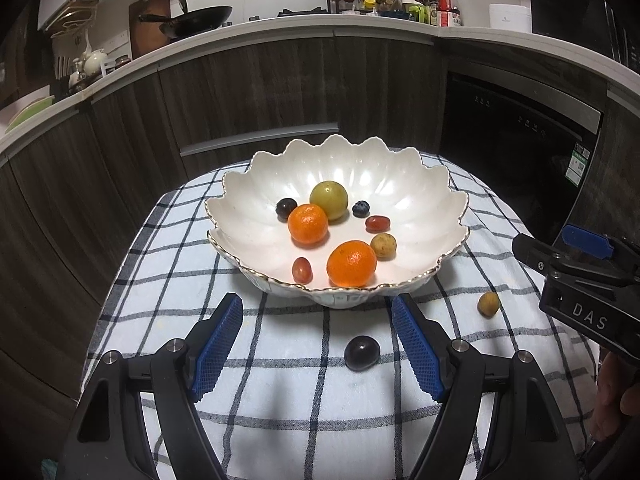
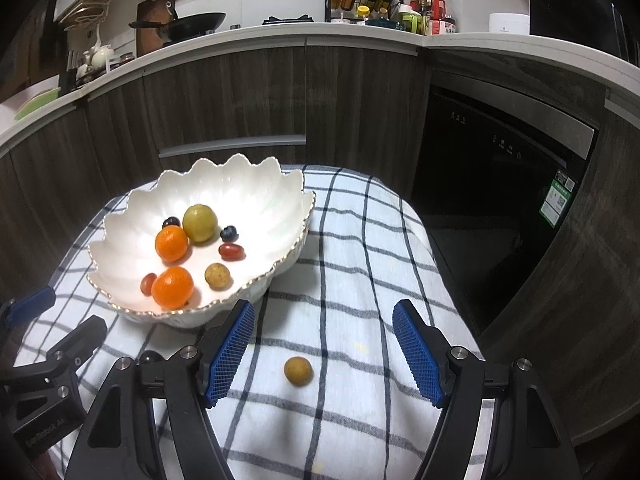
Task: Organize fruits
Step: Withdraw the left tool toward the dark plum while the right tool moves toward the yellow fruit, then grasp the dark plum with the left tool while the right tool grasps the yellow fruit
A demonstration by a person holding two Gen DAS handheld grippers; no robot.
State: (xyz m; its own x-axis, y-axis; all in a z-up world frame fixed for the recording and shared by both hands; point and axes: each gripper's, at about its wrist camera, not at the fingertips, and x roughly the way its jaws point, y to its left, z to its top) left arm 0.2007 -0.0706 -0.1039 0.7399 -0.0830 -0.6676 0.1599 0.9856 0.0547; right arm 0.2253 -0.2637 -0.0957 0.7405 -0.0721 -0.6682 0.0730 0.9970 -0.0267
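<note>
A white scalloped bowl on the checked cloth holds two oranges, a green fruit, red and dark grapes, a blueberry and a tan longan. A dark grape lies on the cloth in front of the bowl, between the fingers of my open, empty left gripper. A tan longan lies on the cloth between the fingers of my open, empty right gripper. The dark grape peeks out behind the right gripper's left finger.
The checked cloth covers a small table whose edges drop off on all sides. Dark kitchen cabinets and a dishwasher stand behind. The counter above carries a wok and bottles.
</note>
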